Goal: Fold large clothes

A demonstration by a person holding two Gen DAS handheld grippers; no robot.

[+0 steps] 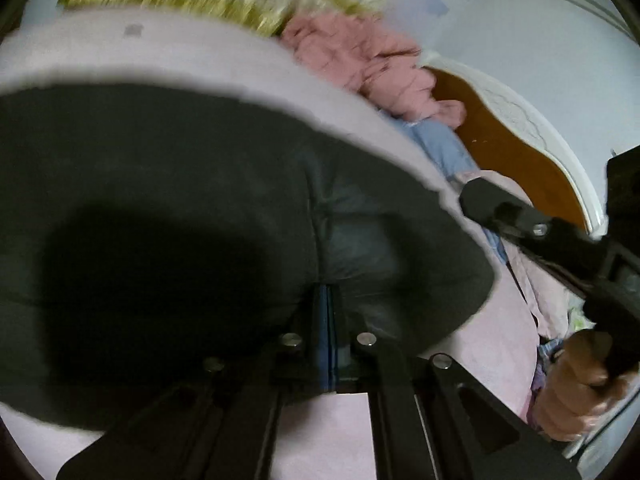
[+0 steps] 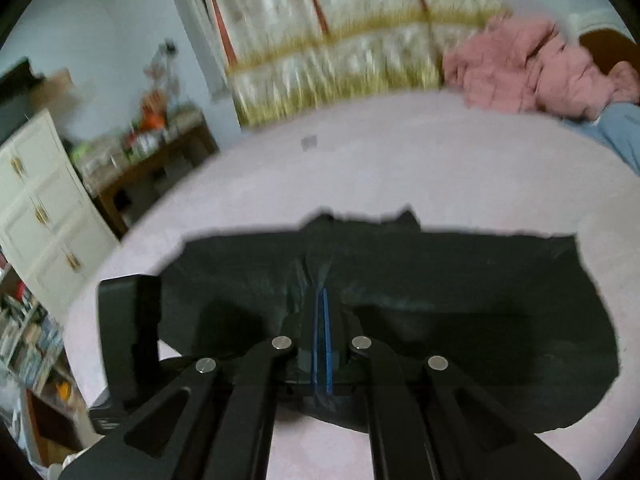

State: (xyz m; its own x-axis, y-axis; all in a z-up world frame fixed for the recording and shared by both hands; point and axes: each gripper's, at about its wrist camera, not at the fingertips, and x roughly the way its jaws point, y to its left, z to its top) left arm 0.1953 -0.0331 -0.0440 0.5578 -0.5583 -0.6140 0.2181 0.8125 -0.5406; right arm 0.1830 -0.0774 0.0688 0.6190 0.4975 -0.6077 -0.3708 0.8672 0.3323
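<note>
A large black garment (image 1: pixel 180 208) lies spread on a pale pink bed sheet (image 1: pixel 120 56). My left gripper (image 1: pixel 330 296) is shut on the garment's near edge, its blue pads pressed together over the cloth. In the right wrist view the same black garment (image 2: pixel 460 320) spreads across the sheet (image 2: pixel 400 160), and my right gripper (image 2: pixel 322 296) is shut on its near edge, with creases running up from the pinch. The right gripper's body (image 1: pixel 560 240) and the hand holding it show at the right of the left wrist view.
A crumpled pink garment (image 2: pixel 532 72) and a blue one (image 2: pixel 616 132) lie at the bed's far right. A cream and gold curtain (image 2: pixel 340 40) hangs behind. A white cabinet (image 2: pixel 44 208) and a cluttered wooden table (image 2: pixel 152 152) stand left. A wooden headboard (image 1: pixel 512 152) is at right.
</note>
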